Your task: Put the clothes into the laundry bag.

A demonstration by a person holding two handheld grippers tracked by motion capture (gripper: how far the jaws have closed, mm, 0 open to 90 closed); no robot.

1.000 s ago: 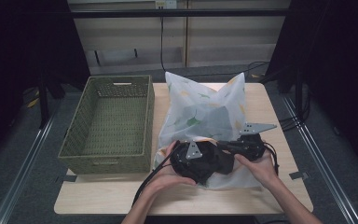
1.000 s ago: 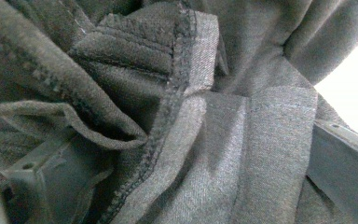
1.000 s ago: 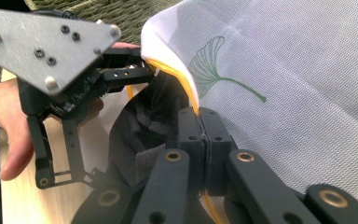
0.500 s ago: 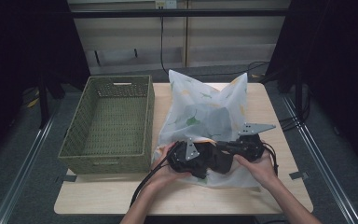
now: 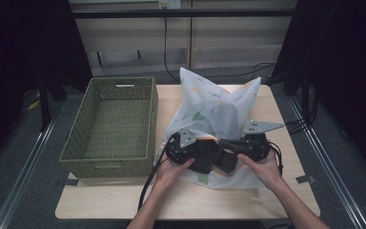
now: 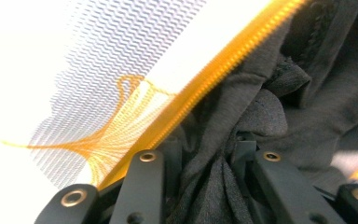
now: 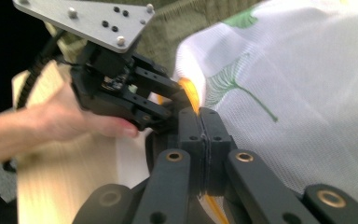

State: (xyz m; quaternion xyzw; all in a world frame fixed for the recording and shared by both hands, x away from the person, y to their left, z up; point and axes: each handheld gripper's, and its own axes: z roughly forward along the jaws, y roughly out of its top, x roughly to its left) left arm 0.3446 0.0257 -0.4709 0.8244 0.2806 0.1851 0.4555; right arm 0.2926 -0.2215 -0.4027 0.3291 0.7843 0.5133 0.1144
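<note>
A green woven basket stands empty at the left of the worktop, just beside a white mesh laundry bag printed with green leaves. At the bag's near, orange-zippered mouth, the left gripper has its jaws parted around dark cloth, probably to draw it out. The right gripper has its jaws closed, apparently on the bag's zipper edge, likely to steady the opening.
</note>
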